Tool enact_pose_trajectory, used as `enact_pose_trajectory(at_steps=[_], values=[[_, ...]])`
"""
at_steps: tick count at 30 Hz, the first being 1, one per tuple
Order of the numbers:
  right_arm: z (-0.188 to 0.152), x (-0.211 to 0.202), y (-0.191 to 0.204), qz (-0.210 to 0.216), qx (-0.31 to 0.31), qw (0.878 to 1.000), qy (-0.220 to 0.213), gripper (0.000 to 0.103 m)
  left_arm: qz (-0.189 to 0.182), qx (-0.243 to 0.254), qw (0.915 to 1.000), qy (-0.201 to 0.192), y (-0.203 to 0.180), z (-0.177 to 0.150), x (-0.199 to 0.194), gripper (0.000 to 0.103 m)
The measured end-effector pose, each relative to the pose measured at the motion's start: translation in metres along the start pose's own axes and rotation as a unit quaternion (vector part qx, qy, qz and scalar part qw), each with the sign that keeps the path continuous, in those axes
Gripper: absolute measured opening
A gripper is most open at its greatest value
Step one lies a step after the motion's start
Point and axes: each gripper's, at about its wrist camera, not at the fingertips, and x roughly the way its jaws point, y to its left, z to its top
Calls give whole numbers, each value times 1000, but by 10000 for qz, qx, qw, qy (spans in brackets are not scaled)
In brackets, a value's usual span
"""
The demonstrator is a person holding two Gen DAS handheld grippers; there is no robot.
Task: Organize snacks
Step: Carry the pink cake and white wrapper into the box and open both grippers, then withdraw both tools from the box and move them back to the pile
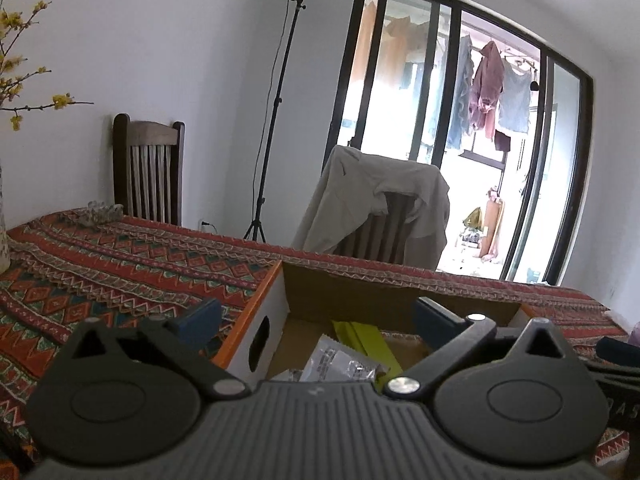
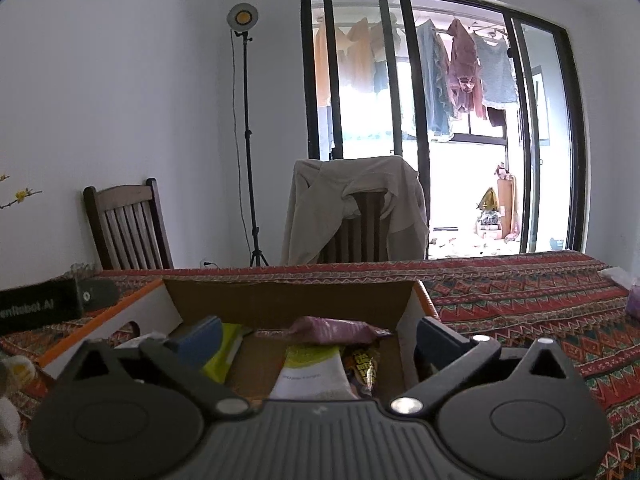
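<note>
Cardboard box (image 2: 280, 304) sitting on the counter (image 2: 520, 304), open top, holding the snacks. Right wrist view is showing the most inside: pink packet (image 2: 336, 327) lying across the far end, white-and-green pouch (image 2: 312, 376) nearer, a dark bar with yellow lettering (image 2: 362, 368) just beside it, yellow-green packet (image 2: 224, 354) at the left.

Left wrist view is catching the same box (image 1: 264, 320) from its left wall with the oval hand-hole; only a clear crinkled wrapper (image 1: 340, 364) and a yellow-green packet (image 1: 368, 340) are showing here.

Right gripper (image 2: 316, 340) hanging over the box, fingers spread, gripping nothing. Left gripper (image 1: 316, 320) straddling the box's left wall, fingers likewise spread and empty.

Beyond: jacket-draped chair (image 2: 352, 208), wooden chair (image 2: 124, 224), lamp stand (image 2: 248, 120), glass doors (image 2: 440, 120).
</note>
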Motion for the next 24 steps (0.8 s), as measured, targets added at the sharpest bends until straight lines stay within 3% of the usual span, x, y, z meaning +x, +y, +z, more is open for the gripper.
enact_pose_trajectory(at_steps=[11, 17, 24], values=[[1, -3, -3, -12, 19, 10000, -71, 103, 40, -57, 9999, -72, -1, 9, -10, 103], [7, -12, 0, -22, -64, 9999, -156, 103, -26, -274, 9995, -163, 6, 26, -33, 103], [11, -31, 11, 29, -322, 9993, -207, 103, -23, -123, 9998, -130, 23, 26, -60, 103]])
